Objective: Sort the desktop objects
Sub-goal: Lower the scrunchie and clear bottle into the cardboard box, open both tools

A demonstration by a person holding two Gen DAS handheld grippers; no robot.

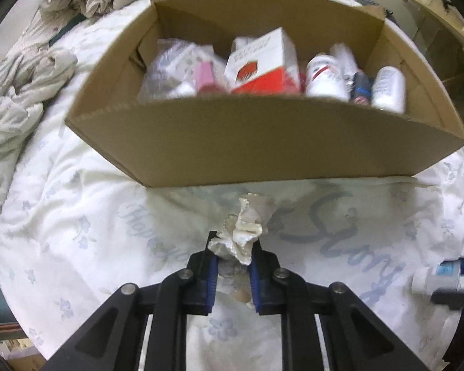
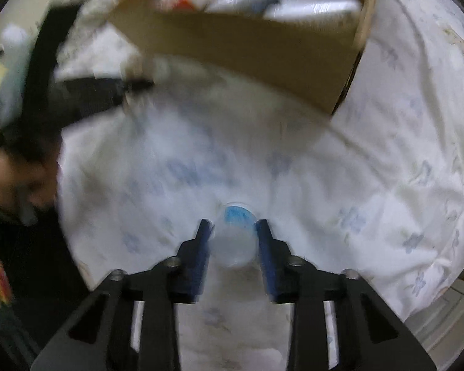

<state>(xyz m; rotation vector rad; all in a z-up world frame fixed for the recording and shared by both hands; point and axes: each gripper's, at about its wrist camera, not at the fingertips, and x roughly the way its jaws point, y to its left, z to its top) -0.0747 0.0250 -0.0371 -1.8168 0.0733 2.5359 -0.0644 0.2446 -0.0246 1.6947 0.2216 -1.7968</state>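
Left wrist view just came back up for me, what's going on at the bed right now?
A person is working two handheld claws over a white bedsheet. The left claw is shut on a crumpled wrapper lying just in front of the cardboard box. The right claw has a small white bottle with a blue label between its pads, apparently gripped, though that view is blurred. The box already holds bottles and cartons; neither item has gone in yet.

Looked like a home bedroom: floral-printed white quilt [image 1: 77, 216], rumpled bedclothes [image 1: 12, 99], cardboard box [image 1: 263, 142] of toiletries
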